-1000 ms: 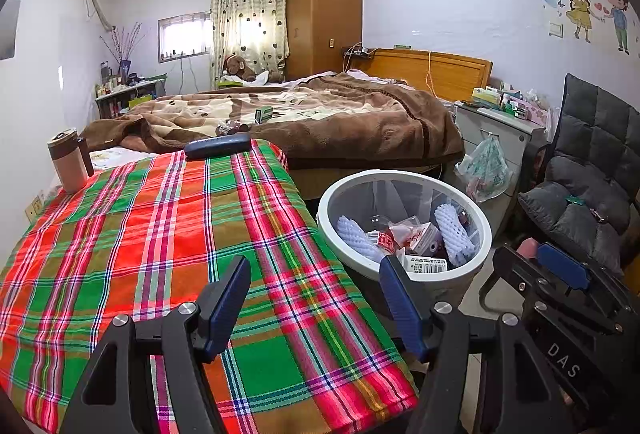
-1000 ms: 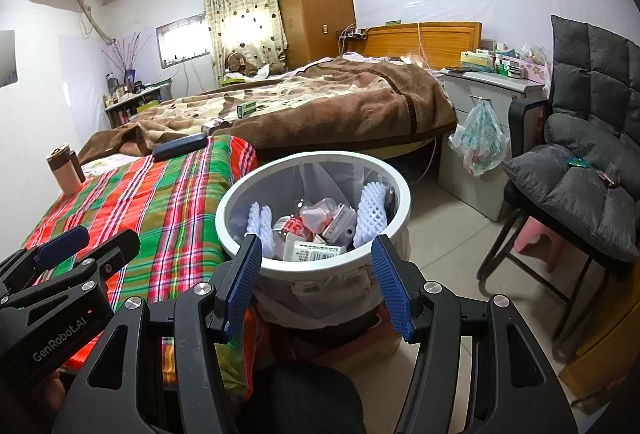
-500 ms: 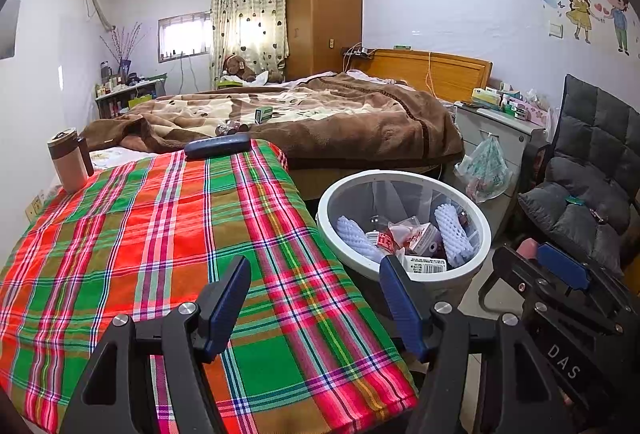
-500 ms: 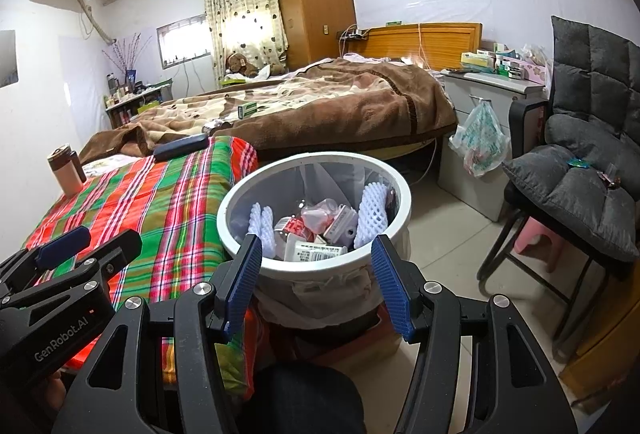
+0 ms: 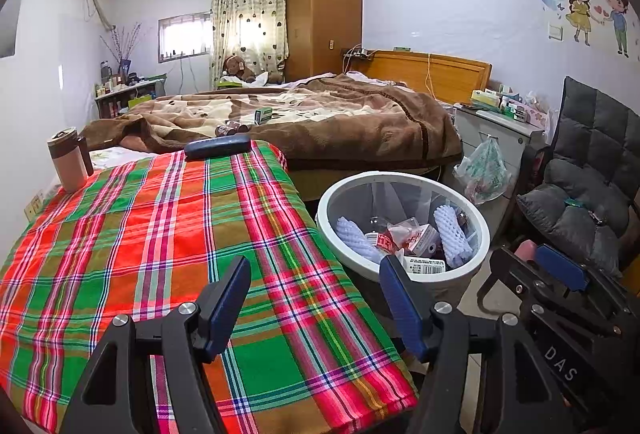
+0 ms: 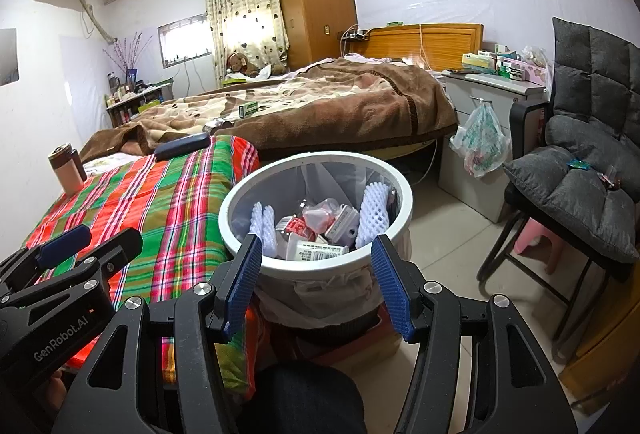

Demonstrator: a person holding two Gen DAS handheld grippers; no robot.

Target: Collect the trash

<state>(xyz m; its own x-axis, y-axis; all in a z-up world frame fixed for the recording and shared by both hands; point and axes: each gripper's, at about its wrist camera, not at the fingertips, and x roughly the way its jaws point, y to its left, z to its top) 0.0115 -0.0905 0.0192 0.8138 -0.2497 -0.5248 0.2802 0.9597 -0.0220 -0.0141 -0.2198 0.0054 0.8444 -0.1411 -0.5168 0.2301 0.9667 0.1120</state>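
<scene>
A white round trash bin (image 5: 476, 262) (image 6: 320, 268) stands on the floor beside the plaid-covered table (image 5: 160, 234). It holds white foam nets (image 6: 374, 212), wrappers and small boxes (image 6: 316, 252). My left gripper (image 5: 316, 298) is open and empty above the table's near right corner. My right gripper (image 6: 316, 274) is open and empty, just in front of the bin's near rim. The right gripper also shows at the lower right of the left wrist view (image 5: 560, 270); the left one shows at the lower left of the right wrist view (image 6: 68, 246).
A dark case (image 5: 218, 147) and a brown tumbler (image 5: 67, 158) sit at the table's far end. A bed with a brown blanket (image 5: 320, 114) lies behind. A grey cushioned chair (image 6: 580, 174), a nightstand (image 6: 480, 106) and a hanging plastic bag (image 6: 480, 142) stand to the right.
</scene>
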